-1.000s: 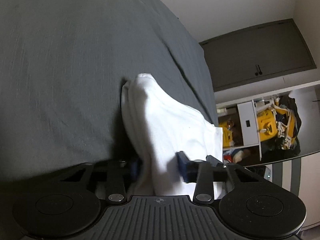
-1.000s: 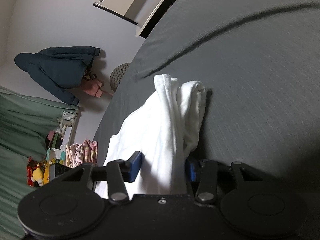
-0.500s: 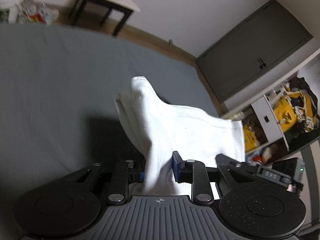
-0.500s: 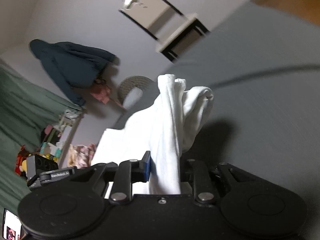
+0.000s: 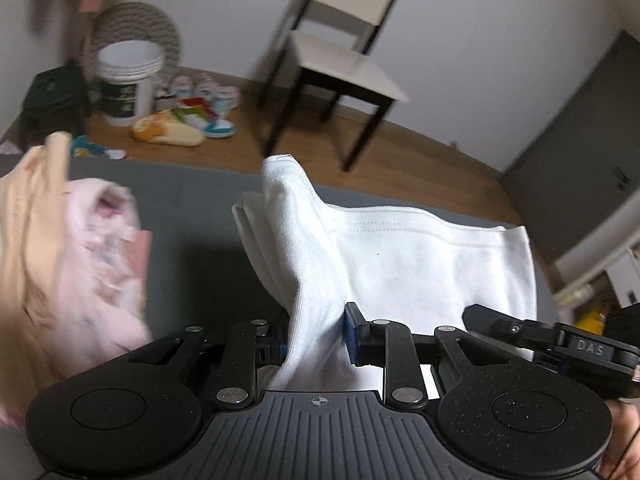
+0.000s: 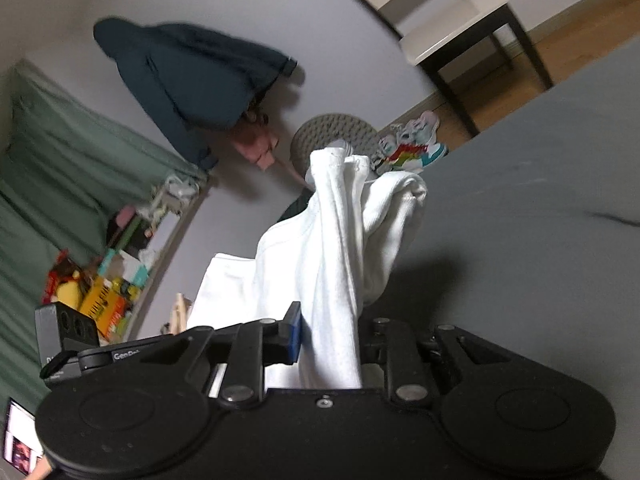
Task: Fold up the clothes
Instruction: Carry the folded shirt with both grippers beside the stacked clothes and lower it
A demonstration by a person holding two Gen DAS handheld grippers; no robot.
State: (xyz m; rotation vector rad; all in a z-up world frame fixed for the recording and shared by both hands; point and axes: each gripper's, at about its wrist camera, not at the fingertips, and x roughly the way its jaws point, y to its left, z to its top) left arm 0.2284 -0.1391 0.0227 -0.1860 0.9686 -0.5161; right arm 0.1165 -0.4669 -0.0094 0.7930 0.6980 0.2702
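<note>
A white garment (image 5: 400, 264) is stretched between both grippers above the grey bed (image 5: 192, 216). My left gripper (image 5: 316, 332) is shut on one bunched corner of it, and the cloth rises in a peak in front of the jaws. In the right wrist view the same white garment (image 6: 332, 248) hangs in folds, and my right gripper (image 6: 328, 340) is shut on it. The right gripper's body (image 5: 560, 344) shows at the lower right of the left wrist view, close beside the left one.
A pile of pink and beige clothes (image 5: 68, 264) lies on the bed at the left. Beyond the bed's edge stand a chair (image 5: 340, 60), a white bucket (image 5: 128, 84) and shoes (image 5: 192, 120) on the wooden floor. A dark jacket (image 6: 192, 80) hangs on the wall.
Both grippers have lifted and tilted up with the white garment; the views swung from the bed surface toward the room. The pile of clothes has come into the left wrist view.
</note>
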